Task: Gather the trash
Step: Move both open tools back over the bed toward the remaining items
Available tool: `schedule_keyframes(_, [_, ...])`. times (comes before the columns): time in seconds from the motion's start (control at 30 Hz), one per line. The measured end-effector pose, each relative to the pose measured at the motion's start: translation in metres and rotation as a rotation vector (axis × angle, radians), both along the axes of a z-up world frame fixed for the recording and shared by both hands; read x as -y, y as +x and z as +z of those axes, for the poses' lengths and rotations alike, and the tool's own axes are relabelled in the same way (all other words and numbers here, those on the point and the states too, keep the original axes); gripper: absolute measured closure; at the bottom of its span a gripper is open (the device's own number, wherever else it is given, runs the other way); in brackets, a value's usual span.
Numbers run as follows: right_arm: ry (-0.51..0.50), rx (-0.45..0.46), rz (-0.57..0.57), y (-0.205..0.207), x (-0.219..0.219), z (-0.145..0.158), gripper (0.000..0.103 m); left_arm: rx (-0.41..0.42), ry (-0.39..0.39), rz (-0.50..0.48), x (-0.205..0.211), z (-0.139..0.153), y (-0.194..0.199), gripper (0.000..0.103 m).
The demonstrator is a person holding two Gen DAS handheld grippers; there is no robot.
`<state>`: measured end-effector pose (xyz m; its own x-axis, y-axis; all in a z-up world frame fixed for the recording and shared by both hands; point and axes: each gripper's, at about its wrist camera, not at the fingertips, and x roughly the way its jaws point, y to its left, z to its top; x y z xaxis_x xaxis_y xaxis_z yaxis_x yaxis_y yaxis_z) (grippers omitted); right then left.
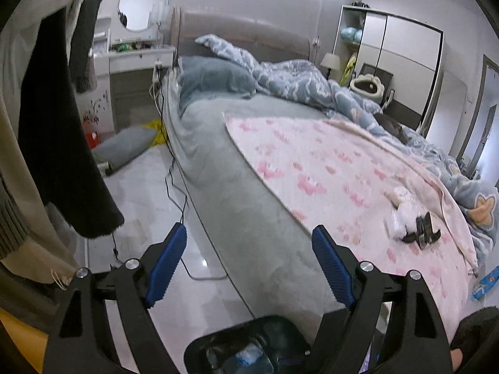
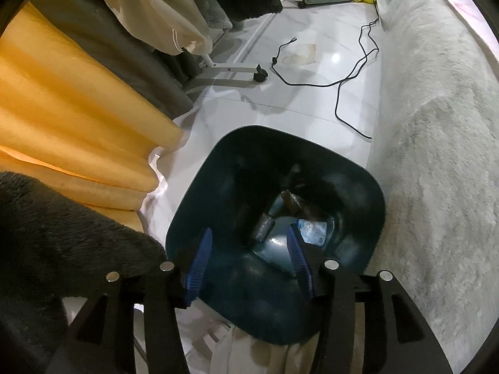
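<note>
A dark blue trash bin (image 2: 199,193) stands on the pale floor beside the bed. At its bottom lie a light blue wrapper (image 2: 312,230), a grey crumpled piece (image 2: 265,226) and a brown scrap (image 2: 291,201). My right gripper (image 2: 249,246) hangs over the bin's mouth, pointing down, open with nothing between its blue pads. My left gripper (image 1: 249,240) is open wide and empty, looking across the bed's edge; the bin (image 1: 199,347) shows just below it. On the pink blanket (image 1: 327,168) lie white crumpled tissues (image 1: 402,210) next to a small black object (image 1: 422,233).
A grey bed side (image 2: 436,155) runs along the right. A black cable (image 2: 340,84) snakes over the floor. A wheeled clothes rack (image 2: 230,71) with hanging garments and an orange curtain (image 2: 62,109) stand on the left. A grey cushion (image 1: 124,146) lies farther along the floor.
</note>
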<state>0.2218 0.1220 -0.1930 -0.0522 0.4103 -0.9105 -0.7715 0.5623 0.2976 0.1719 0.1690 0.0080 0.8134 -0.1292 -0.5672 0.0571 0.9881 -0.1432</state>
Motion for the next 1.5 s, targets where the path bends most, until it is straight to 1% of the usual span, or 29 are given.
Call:
schedule_keyframes(0.17, [0.022, 0.026, -0.013, 0.000, 0.011, 0.010, 0.048, 0.029, -0.004, 0.004, 0.014, 0.007, 0.003, 0.015])
schedule_keyframes(0.3, [0.092, 0.056, -0.021, -0.001, 0.022, 0.027, 0.047, 0.054, 0.011, -0.012, 0.028, 0.013, 0.004, 0.015])
schedule_keyframes(0.37, [0.122, 0.112, -0.025, -0.002, 0.029, 0.040, 0.046, 0.068, 0.011, -0.016, 0.034, 0.015, 0.004, 0.014])
schedule_keyframes(0.43, [0.129, 0.211, -0.032, -0.003, 0.037, 0.055, 0.045, 0.082, 0.010, -0.018, 0.041, 0.017, 0.005, 0.012])
schedule_keyframes(0.57, [0.177, 0.284, -0.080, 0.003, 0.057, 0.076, 0.044, 0.121, 0.010, -0.015, 0.054, 0.022, 0.005, 0.012])
schedule_keyframes(0.7, [0.189, 0.355, -0.138, 0.012, 0.080, 0.091, 0.041, 0.144, -0.013, -0.007, 0.063, 0.024, 0.006, 0.011])
schedule_keyframes(0.9, [0.200, 0.399, -0.219, 0.024, 0.112, 0.104, 0.040, 0.159, -0.033, -0.003, 0.081, 0.027, 0.011, 0.008])
schedule_keyframes(1.07, [0.194, 0.443, -0.276, 0.030, 0.139, 0.107, 0.039, 0.168, -0.019, -0.017, 0.099, 0.025, 0.013, 0.006])
schedule_keyframes(1.13, [0.189, 0.443, -0.304, 0.035, 0.153, 0.106, 0.038, 0.172, -0.015, -0.023, 0.106, 0.025, 0.014, 0.005])
schedule_keyframes(1.2, [0.183, 0.449, -0.321, 0.038, 0.164, 0.108, 0.037, 0.171, -0.015, -0.029, 0.112, 0.024, 0.016, 0.005])
schedule_keyframes(1.23, [0.179, 0.455, -0.324, 0.039, 0.168, 0.109, 0.034, 0.170, -0.015, -0.030, 0.114, 0.023, 0.016, 0.005])
schedule_keyframes(1.3, [0.174, 0.477, -0.349, 0.042, 0.184, 0.114, 0.031, 0.161, -0.023, -0.036, 0.120, 0.021, 0.020, 0.005])
schedule_keyframes(1.5, [0.176, 0.507, -0.438, 0.050, 0.223, 0.122, 0.031, 0.143, -0.034, -0.047, 0.139, 0.017, 0.025, 0.005])
